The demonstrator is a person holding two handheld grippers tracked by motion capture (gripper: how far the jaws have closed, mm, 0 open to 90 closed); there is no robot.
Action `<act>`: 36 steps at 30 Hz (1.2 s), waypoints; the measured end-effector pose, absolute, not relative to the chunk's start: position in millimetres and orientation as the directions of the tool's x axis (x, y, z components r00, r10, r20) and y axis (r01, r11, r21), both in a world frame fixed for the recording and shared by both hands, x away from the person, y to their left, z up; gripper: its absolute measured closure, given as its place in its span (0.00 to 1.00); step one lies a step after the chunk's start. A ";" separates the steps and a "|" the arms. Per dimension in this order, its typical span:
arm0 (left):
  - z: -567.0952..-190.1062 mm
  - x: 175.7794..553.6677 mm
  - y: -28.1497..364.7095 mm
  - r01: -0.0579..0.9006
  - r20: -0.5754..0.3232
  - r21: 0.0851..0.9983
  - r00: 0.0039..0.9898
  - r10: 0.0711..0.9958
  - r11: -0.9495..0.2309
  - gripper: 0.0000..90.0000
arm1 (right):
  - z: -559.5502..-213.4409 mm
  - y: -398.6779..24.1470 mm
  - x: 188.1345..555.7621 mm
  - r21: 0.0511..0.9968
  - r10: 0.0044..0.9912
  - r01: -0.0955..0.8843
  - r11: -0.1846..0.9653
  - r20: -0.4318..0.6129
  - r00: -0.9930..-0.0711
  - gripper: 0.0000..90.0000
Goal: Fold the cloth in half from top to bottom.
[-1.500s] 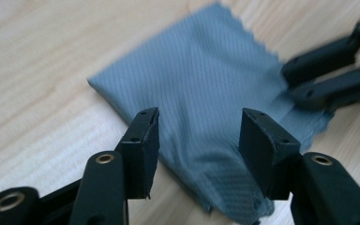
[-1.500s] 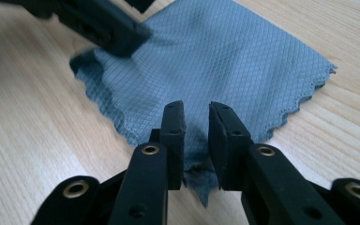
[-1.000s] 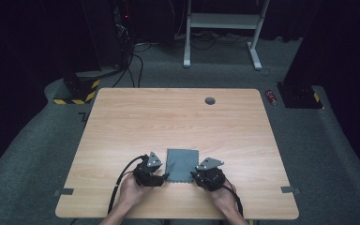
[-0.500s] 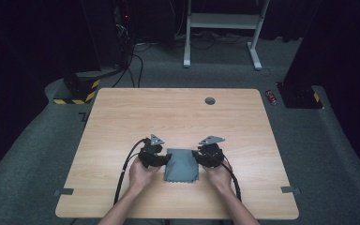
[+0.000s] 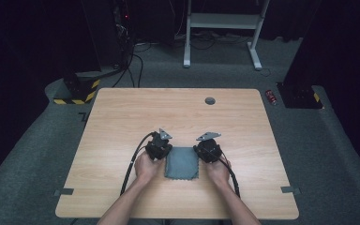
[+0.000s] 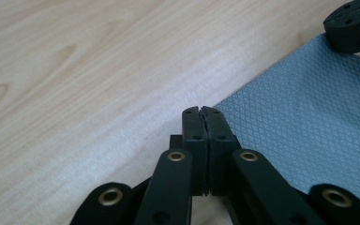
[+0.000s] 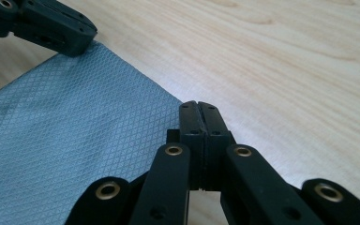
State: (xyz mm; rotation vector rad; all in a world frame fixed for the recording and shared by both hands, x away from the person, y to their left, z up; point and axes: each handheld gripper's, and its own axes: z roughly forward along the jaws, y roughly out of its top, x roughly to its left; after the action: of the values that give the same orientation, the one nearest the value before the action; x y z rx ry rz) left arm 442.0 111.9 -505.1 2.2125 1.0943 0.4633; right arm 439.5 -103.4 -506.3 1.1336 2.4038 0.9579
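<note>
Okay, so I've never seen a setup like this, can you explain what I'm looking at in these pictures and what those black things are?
A person sits at a wooden table, holding a hand-held gripper in each hand: two black jaws that pinch like tongs. The wide picture looks down from above the table; the left gripper and right gripper sit at the far corners of a grey cloth lying flat. The two close-ups come from cameras riding on each gripper, looking along its own jaws. In both, the jaws have just been closing and now stand together, each at a corner of the cloth. Whether a corner is actually pinched, I cannot tell.
</note>
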 end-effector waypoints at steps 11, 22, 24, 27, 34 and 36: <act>-514.0 456.7 117.1 0.593 0.013 0.702 0.543 0.840 -0.394 0.98 | -512.2 -94.2 462.4 0.677 0.790 0.562 0.475 -0.047 -0.612 1.00; -503.0 437.2 130.8 0.590 -0.044 0.728 0.549 0.835 -0.349 0.59 | -504.7 -99.8 456.6 0.725 0.801 0.548 0.418 -0.010 -0.598 0.87; -502.2 429.4 130.7 0.578 -0.033 0.725 0.571 0.820 -0.373 0.58 | -503.0 -99.8 451.3 0.729 0.787 0.537 0.424 -0.004 -0.616 0.87; -503.9 418.0 130.0 0.572 -0.051 0.727 0.595 0.802 -0.378 0.57 | -503.2 -97.7 443.5 0.732 0.760 0.521 0.439 0.007 -0.650 0.87; -511.5 408.1 124.6 0.562 -0.016 0.705 0.621 0.783 -0.431 0.57 | -506.9 -88.5 448.1 0.742 0.750 0.517 0.426 0.030 -0.661 0.86; -513.6 405.7 126.2 0.563 -0.007 0.697 0.625 0.780 -0.444 0.57 | -511.2 -84.5 452.3 0.729 0.751 0.528 0.436 0.027 -0.659 0.86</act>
State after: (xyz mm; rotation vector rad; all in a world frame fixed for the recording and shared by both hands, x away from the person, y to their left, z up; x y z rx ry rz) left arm 405.7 126.2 -513.6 2.1720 1.0470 0.4159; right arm 452.3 -84.5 -511.2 1.1004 2.3919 1.0530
